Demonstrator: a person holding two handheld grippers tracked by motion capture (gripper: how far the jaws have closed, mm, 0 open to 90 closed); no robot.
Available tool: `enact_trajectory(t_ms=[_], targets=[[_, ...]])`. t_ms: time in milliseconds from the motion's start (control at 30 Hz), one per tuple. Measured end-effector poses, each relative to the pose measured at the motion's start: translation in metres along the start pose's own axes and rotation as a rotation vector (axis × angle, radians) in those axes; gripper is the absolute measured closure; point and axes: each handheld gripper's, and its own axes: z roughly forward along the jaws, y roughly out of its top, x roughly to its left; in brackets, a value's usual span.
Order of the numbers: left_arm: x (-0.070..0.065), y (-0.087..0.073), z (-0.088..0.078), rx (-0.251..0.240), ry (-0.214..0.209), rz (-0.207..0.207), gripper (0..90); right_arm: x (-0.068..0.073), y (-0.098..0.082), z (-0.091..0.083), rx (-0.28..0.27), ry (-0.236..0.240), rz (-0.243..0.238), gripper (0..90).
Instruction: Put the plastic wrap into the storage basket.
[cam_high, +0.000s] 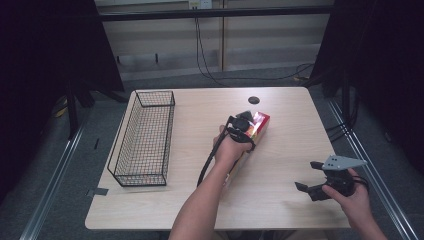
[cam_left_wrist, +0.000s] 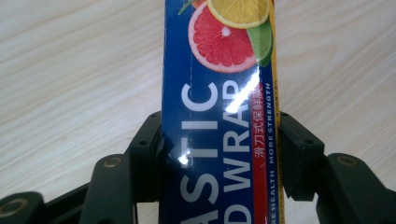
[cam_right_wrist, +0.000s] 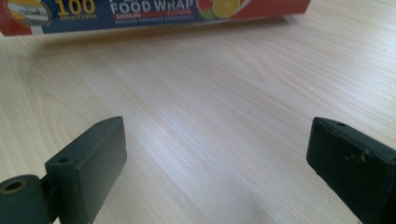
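Your desk (cam_high: 280, 200) carries a black wire basket (cam_high: 142, 137) along its left edge, running from near the far left corner toward the near one. The long plastic wrap box (cam_high: 257, 125) sits around the middle of the desk, nearer the far edge than the near one, with its blue printed face up. Your left tongs (cam_high: 245, 125) are clamped across the box's width, both pads pressed against its long sides. Your right tongs (cam_high: 305, 177) hover near the near right corner, jaws spread wide with nothing between them.
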Motion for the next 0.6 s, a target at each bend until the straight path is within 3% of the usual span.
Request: enact_trajectory(t_ms=[167, 600], targets=[[0.010, -0.002, -0.015, -0.018, 0.013, -0.042, 43.4, 0.002, 0.001, 0.000, 0.000, -0.004, 0.003, 4.7], [0.031, -0.005, -0.044, -0.030, 0.037, -0.079, 43.4, 0.003, 0.001, 0.002, 0.002, 0.003, 0.002, 4.7]])
